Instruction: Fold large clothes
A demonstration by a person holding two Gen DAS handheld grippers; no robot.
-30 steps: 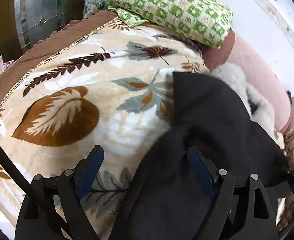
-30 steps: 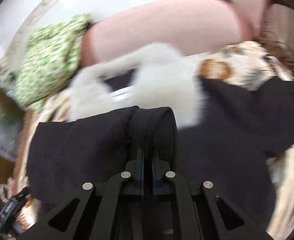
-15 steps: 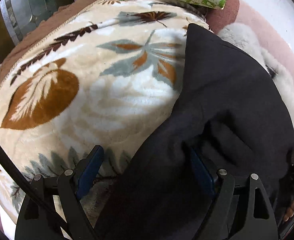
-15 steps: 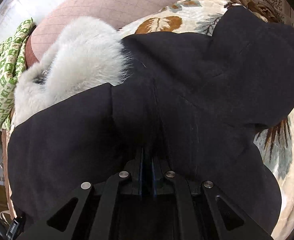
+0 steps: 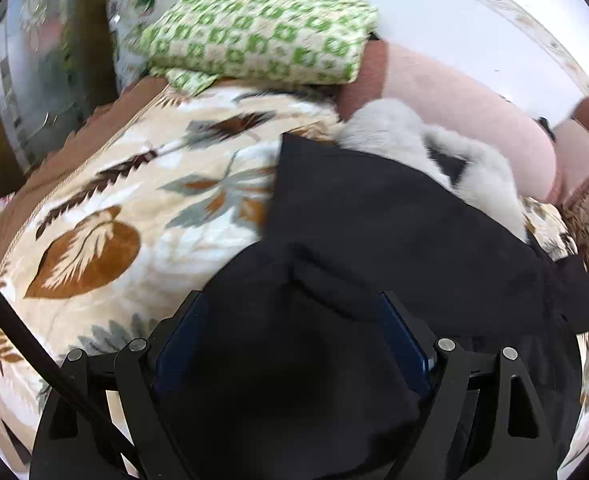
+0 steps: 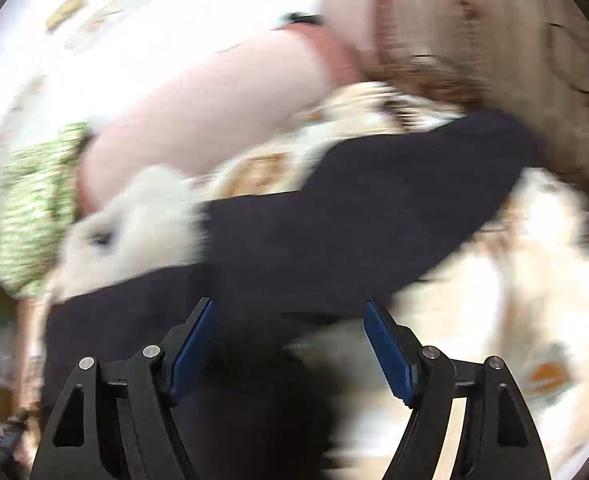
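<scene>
Black coat (image 5: 374, 216) with a white fur collar (image 5: 398, 136) lies spread on a leaf-patterned blanket (image 5: 94, 216) covering the bed. From your left wrist view, the left tongs (image 5: 294, 328) stand wide apart with dark cloth bunched between and over them; you cannot tell whether the blue pads (image 5: 404, 340) press on it. Beyond the tongs sits the fur collar, and farther off to the left a green checked pillow (image 5: 262, 28) beside a pink bolster (image 5: 454, 100).

From your right wrist view, which is blurred, the right tongs (image 6: 290, 340) have just been opening and now stand released, blue pads (image 6: 386, 348) clear of the cloth. The coat (image 6: 334, 216) lies ahead of them and under their left finger, one dark sleeve reaching up to the right, fur collar (image 6: 134, 224) ahead to the left.
</scene>
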